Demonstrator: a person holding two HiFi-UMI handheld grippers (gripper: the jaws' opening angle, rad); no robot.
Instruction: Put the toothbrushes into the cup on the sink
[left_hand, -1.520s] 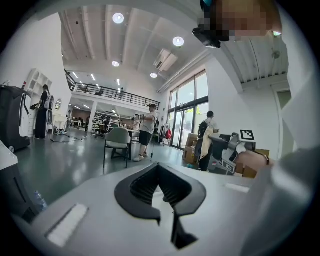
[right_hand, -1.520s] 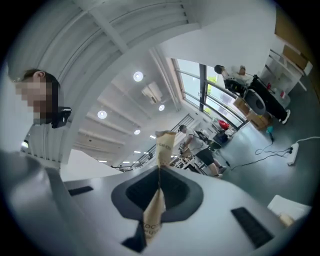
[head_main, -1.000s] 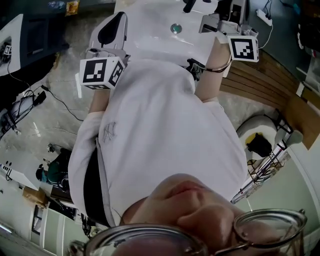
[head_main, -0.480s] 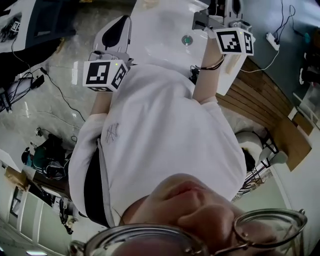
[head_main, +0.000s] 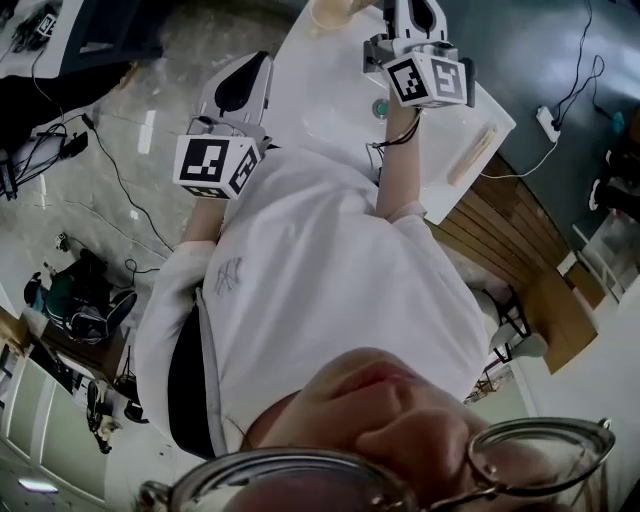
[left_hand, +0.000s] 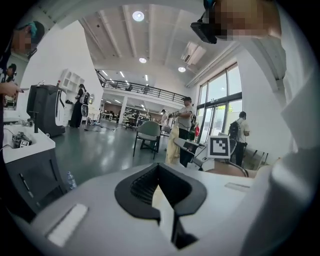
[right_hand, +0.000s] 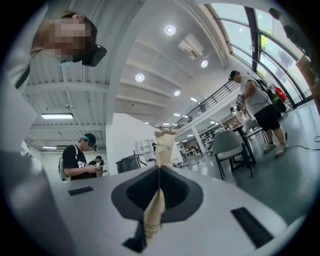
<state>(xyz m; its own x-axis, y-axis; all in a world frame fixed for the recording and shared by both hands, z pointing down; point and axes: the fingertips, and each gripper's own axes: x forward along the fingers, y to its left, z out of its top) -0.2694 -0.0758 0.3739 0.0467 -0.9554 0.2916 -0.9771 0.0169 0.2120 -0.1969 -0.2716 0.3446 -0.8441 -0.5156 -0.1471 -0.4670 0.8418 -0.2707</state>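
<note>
The toothbrush (right_hand: 153, 215), in a tan printed paper wrapper, stands upright, clamped between the jaws of the right gripper (right_hand: 159, 167) with its top poking past them. The left gripper (left_hand: 159, 166), jaws together, is held at the left edge of the sink (head_main: 320, 110). The right arm stretches farther out, over the sink's far side.

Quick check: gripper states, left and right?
Left gripper: jaws shut, nothing visibly held.
Right gripper: jaws shut on a paper-wrapped toothbrush.
</note>
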